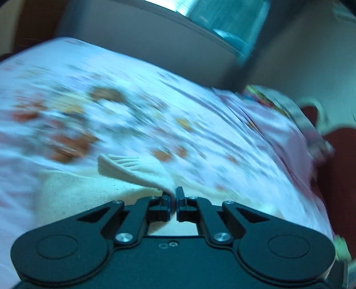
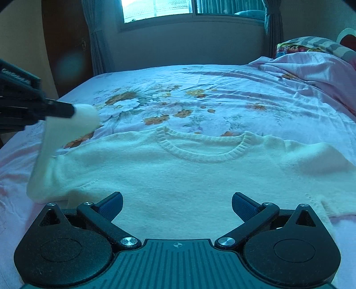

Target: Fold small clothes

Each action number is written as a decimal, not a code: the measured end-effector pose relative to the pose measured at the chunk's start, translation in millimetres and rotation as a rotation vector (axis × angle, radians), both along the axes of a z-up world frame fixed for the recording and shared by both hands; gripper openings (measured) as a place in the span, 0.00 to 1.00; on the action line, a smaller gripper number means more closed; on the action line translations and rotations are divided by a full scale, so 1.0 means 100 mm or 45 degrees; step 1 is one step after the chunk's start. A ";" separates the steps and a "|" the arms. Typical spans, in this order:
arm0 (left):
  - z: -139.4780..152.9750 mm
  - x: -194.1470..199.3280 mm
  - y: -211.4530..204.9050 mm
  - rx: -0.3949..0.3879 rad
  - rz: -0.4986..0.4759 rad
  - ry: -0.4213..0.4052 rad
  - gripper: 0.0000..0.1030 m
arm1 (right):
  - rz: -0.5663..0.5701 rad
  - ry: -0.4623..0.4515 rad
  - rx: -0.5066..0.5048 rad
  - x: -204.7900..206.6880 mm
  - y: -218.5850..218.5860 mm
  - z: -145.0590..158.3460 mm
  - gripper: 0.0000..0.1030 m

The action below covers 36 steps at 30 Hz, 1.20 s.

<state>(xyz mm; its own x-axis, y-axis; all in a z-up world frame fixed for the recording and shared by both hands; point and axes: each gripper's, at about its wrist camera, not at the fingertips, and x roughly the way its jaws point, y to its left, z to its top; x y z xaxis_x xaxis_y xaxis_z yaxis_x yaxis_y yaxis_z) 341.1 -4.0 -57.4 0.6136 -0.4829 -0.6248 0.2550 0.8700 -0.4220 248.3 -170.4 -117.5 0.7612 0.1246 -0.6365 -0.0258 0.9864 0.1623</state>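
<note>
Right wrist view shows your right gripper point(image 2: 177, 205) with its jaws spread wide and nothing between them, hovering just over the lower body of the cream knitted sweater point(image 2: 178, 177). That sweater lies flat and face up on the floral bedsheet point(image 2: 200, 95), directly ahead of these tongs, with its ribbed round neckline point(image 2: 200, 153) further out in front. Ahead and to the right of the tongs, the sweater's other sleeve point(image 2: 311, 155) rests bunched on the sheet. Further out on that side sits a heap of pink bedding point(image 2: 311, 64), and straight ahead beyond the bed is a window point(image 2: 155, 10).

To the left of your right tongs, your left gripper point(image 2: 73, 110) comes in from the edge of the picture, clamped on the end of the sweater's sleeve point(image 2: 66, 131), which is lifted clear of the sheet and hangs down to the shoulder.

From the left wrist view, everything past the tongs is smeared with blur. You can see the left gripper point(image 1: 173, 197) pinched narrow on a fold of cream knit, the sleeve point(image 1: 133, 169) trailing away ahead and to the left of the fingertips, over the sweater's body.
</note>
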 end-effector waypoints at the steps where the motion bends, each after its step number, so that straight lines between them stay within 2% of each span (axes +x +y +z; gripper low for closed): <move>1: -0.09 -0.03 -0.21 0.011 -0.099 0.048 0.03 | -0.016 0.003 -0.003 -0.04 -0.08 -0.01 1.00; 2: -0.22 -0.10 -0.36 0.023 -0.179 0.107 0.08 | -0.029 0.010 -0.002 -0.08 -0.17 -0.02 1.00; 4: -0.42 -0.13 -0.57 0.050 -0.260 0.211 0.14 | -0.045 0.030 0.004 -0.16 -0.33 -0.05 1.00; 7: -0.52 -0.23 -0.45 0.054 -0.240 0.248 0.19 | -0.053 0.051 0.032 -0.26 -0.52 -0.08 1.00; 10: -0.36 -0.36 -0.20 0.076 -0.111 0.145 0.25 | -0.041 0.044 0.055 -0.27 -0.54 -0.06 1.00; 13: -0.29 -0.37 0.14 0.214 0.098 0.068 0.31 | -0.013 0.031 0.114 -0.20 -0.44 -0.01 0.99; 15: -0.36 -0.32 0.32 0.314 0.192 0.063 0.31 | 0.006 0.028 0.151 -0.11 -0.37 0.03 0.77; 16: -0.39 -0.30 0.41 0.341 0.232 0.072 0.31 | 0.019 0.046 0.172 -0.03 -0.33 0.04 0.58; 22: -0.61 -0.26 0.64 0.335 0.293 0.142 0.31 | 0.018 0.142 0.295 0.42 -0.23 0.00 0.57; 25: -0.65 -0.28 0.61 0.321 0.278 0.138 0.31 | 0.012 0.185 0.249 0.62 -0.15 -0.05 0.56; 26: -0.65 -0.28 0.60 0.325 0.273 0.132 0.31 | 0.008 0.207 0.222 0.67 -0.13 -0.08 0.50; 27: -0.65 -0.29 0.57 0.328 0.268 0.123 0.31 | 0.010 0.211 0.199 0.69 -0.11 -0.10 0.38; 28: -0.65 -0.30 0.56 0.330 0.266 0.118 0.31 | 0.015 0.215 0.170 0.68 -0.12 -0.12 0.01; 33: -0.60 -0.36 0.45 0.315 0.214 0.080 0.31 | -0.052 0.067 0.158 0.20 -0.39 0.06 0.02; 36: -0.59 -0.42 0.34 0.311 0.171 0.063 0.32 | -0.123 0.060 0.173 -0.23 -0.61 0.08 0.02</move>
<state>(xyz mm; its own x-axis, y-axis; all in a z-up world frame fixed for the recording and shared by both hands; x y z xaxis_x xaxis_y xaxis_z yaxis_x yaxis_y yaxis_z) 299.4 29.7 -116.7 0.6279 -0.2310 -0.7432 0.1151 0.9720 -0.2048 224.9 -231.3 -109.1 0.7433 0.1397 -0.6542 0.0788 0.9528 0.2931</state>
